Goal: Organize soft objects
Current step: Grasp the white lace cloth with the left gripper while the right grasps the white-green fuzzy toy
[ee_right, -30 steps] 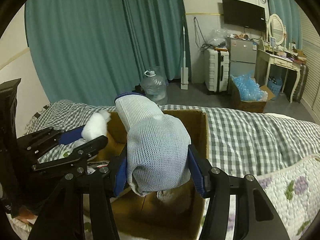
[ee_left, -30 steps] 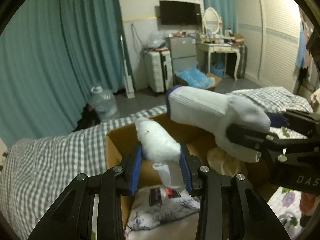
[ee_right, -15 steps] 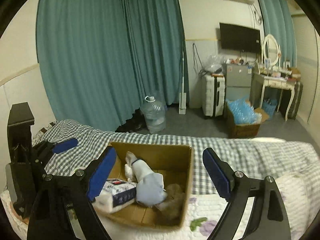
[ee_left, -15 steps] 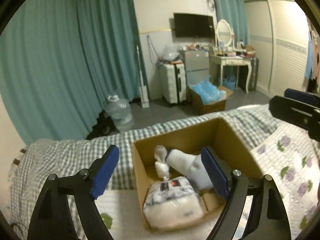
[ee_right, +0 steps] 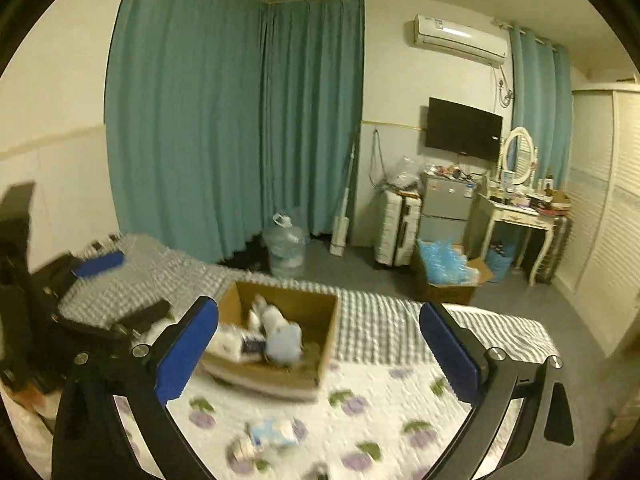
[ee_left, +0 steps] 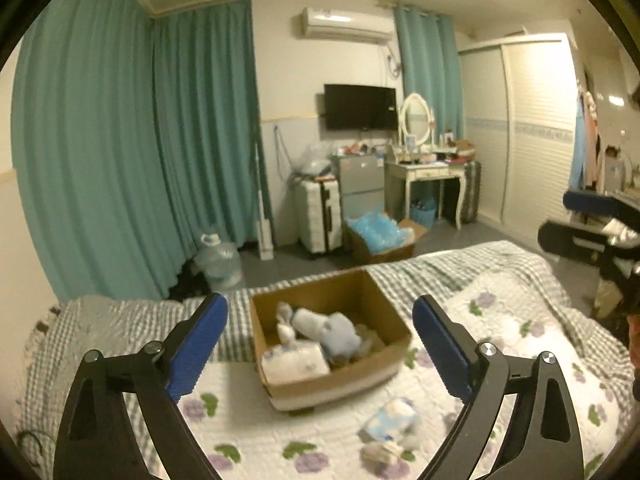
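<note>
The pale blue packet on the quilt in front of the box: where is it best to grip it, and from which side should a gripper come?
The pale blue packet lies flat on the quilt, apart from the cardboard box. Probably best to come from above and close across its narrower middle, since it looks soft and low. The left gripper is open and nearest. Blur hides its edges, so this is tentative.

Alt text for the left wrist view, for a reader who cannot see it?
The left claw, open and empty, hangs above a cardboard box on a floral quilt, holding a white glove and other soft items. Small soft items lie on the quilt in front of the box.
</note>
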